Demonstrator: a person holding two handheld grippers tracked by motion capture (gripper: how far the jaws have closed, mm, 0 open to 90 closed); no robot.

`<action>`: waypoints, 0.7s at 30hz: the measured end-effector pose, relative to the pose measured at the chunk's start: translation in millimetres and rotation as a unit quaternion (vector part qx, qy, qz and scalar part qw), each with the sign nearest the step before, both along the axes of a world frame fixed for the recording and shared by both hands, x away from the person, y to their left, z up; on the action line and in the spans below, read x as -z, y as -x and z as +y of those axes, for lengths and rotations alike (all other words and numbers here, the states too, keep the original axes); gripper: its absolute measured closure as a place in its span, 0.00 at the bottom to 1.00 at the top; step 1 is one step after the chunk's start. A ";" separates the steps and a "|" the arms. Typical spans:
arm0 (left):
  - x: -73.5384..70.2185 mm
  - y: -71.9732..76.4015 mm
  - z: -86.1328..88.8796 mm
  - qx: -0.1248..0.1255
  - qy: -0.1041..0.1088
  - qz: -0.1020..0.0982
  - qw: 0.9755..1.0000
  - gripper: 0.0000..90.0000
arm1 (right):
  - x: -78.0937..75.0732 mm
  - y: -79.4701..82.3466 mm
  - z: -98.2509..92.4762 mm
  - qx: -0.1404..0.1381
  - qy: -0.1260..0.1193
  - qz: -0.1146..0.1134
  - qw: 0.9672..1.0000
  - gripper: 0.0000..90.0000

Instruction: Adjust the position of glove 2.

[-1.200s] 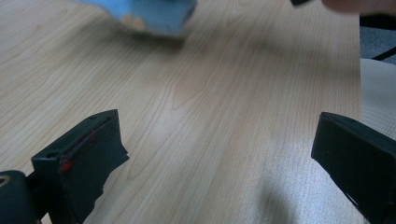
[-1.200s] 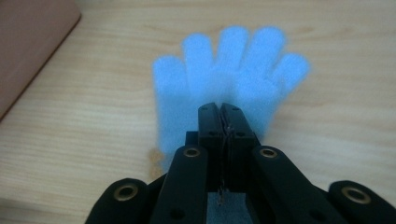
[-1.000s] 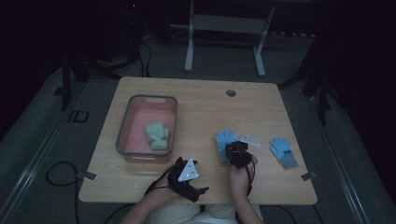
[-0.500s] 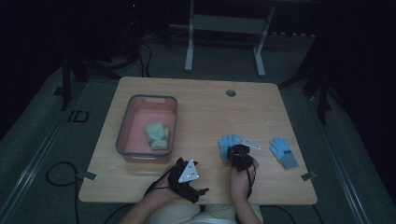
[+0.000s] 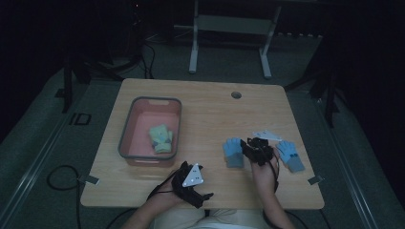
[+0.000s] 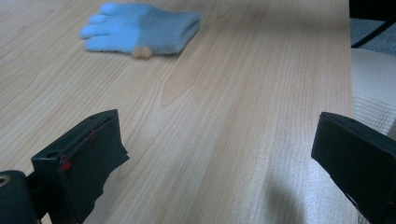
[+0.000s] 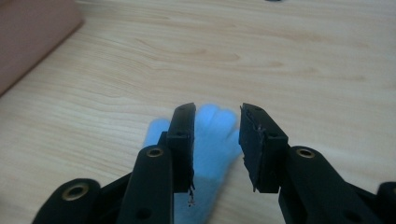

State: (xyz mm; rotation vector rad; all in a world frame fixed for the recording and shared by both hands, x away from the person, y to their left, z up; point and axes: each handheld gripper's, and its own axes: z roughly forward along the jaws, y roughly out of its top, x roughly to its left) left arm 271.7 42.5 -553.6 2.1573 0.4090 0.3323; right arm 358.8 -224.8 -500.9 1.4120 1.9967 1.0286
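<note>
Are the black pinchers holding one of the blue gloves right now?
No. The right gripper has just been opening above a blue glove lying on the table, not pinching it. The left gripper is open, holding nothing.

High view overhead facing forward, gripper views low, close (sharing blue glove (image 6: 140, 29))

right hand-held gripper (image 7: 216, 140) hides part of the blurred blue glove (image 7: 212, 140).

Grey-rimmed pink bin (image 5: 125, 142) with a green glove (image 5: 160, 138) on the wooden table (image 5: 210, 112)
</note>
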 end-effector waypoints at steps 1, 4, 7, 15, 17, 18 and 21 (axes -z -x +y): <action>0.2 -0.3 0.3 0.000 0.001 0.000 1.000 0.02 | -2.5 -1.5 -6.1 0.001 0.011 -0.007 1.000 0.73; 1.2 -0.1 0.2 0.001 0.000 0.001 1.000 0.02 | -9.5 -5.9 -31.7 -0.014 0.021 -0.017 1.000 0.71; 1.2 -0.2 -0.5 0.002 0.002 0.003 1.000 0.02 | -13.6 -6.5 -54.3 -0.032 0.011 -0.026 0.999 0.70; 1.1 -0.9 -1.3 0.003 0.006 0.006 1.000 0.02 | -19.2 -5.3 -117.3 -0.069 0.047 -0.047 0.995 0.74; 1.1 -1.3 -1.5 0.003 0.006 0.006 1.000 0.02 | -18.2 -4.2 -133.4 -0.074 0.051 -0.046 0.995 0.75; 1.1 -1.3 -1.5 0.003 0.006 0.006 1.000 0.02 | -18.2 -4.2 -133.4 -0.074 0.051 -0.046 0.995 0.75; 1.5 -1.2 -2.1 0.001 0.004 0.005 1.000 0.02 | -9.4 -5.2 -161.9 -0.079 0.072 -0.022 0.994 0.75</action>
